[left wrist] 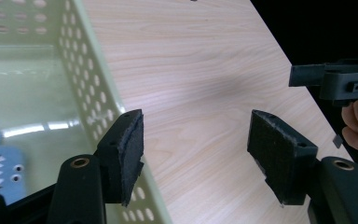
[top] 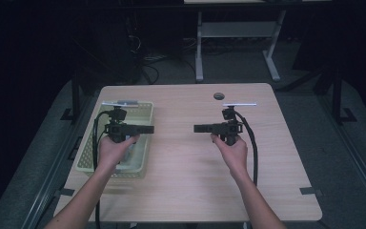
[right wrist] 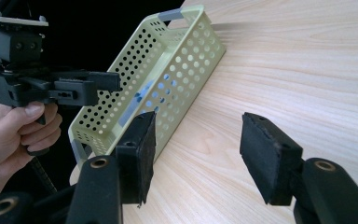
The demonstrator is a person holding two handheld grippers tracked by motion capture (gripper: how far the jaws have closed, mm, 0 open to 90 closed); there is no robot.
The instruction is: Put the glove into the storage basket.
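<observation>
A small blue plush shark toy (left wrist: 0, 163) lies inside the pale green perforated plastic basket (top: 145, 112) on the wooden worktop (top: 195, 171), beside the left gripper (left wrist: 196, 144), whose released fingers (left wrist: 130, 149) grasp nothing; the right gripper (right wrist: 196, 154) is spread wide, empty, well apart.

A pale green perforated basket (top: 143, 114) sits at the table's left edge, a blue shark toy (left wrist: 0, 163) lying inside.

the high view is dim, its corners falling to near black, and soft throughout; only the table (top: 181, 162) catches light. both gripper views are brighter and sharper on the wood grain. a streak of glare crosses the basket (left wrist: 37, 93) floor at left of the left gripper view. the near jaws at the bottom edges look slightly soft.
</observation>
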